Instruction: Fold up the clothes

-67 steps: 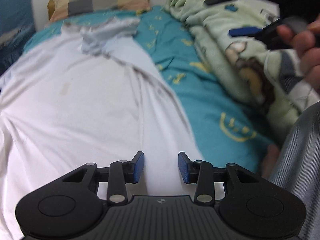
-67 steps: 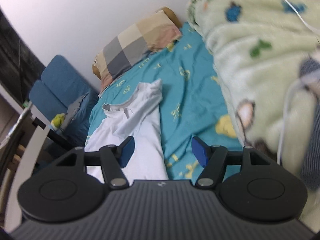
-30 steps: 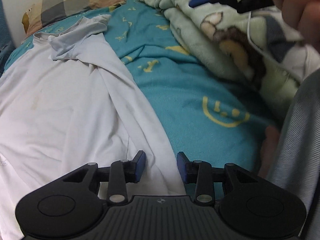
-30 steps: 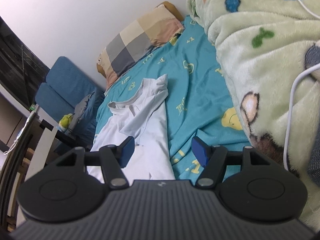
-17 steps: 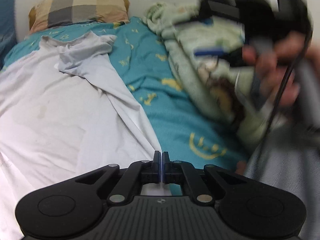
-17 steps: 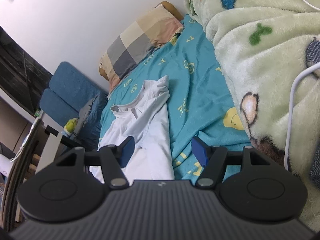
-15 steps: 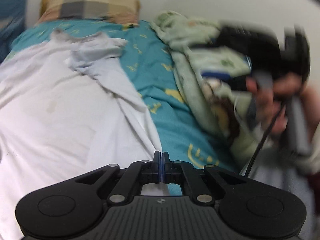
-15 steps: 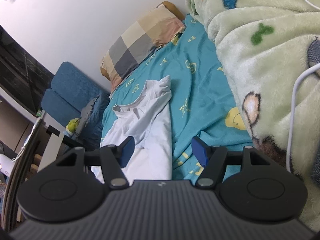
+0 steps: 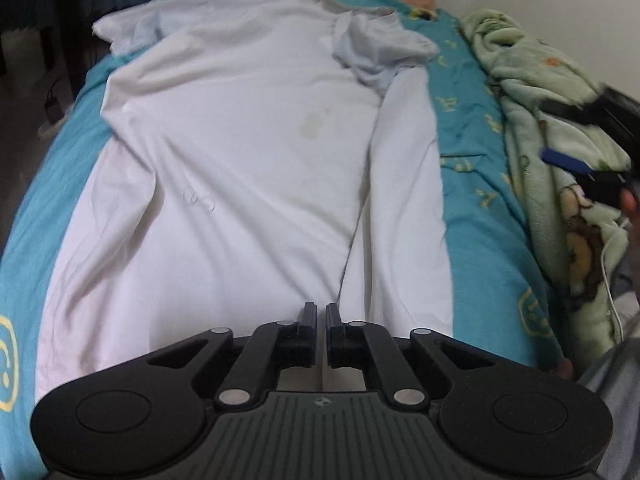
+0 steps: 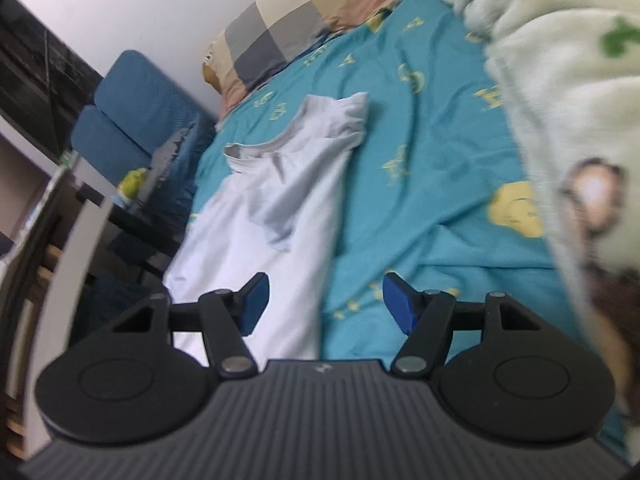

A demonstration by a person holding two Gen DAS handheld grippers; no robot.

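Nearest in the left wrist view, the left gripper [image 9: 321, 316] has its fingers drawn together to a thin slit, and the hem of the white T-shirt [image 9: 256, 168] runs in between them, so the cloth is pinched at its near edge. From there the T-shirt stretches away up the bed [image 9: 472, 248], lying mostly flat on the teal sheet with yellow prints. A long crease runs from the fingers toward the far right shoulder, and the strip of cloth right of that crease lies folded inward. A faint stain shows near the middle of the chest. Farther up, the right sleeve [image 9: 380, 50] is bunched in a crumpled heap on the shoulder, and the collar lies beyond it near the head of the bed.

To the right of the sheet sits a pale green fleece blanket [image 9: 560, 168] with cartoon figures (a white cable trails over its near end). Above it, blurred, the right gripper [image 9: 588, 172] shows at the frame edge.

In the right wrist view, the right gripper [image 10: 324, 304] hovers above the bed with its blue-padded fingers spread wide and nothing between them. Below and beyond lie the T-shirt [image 10: 276, 216] and its collar, then a checked pillow [image 10: 296, 20] against the white wall, with a blue chair [image 10: 132, 112] to the left of the bed.
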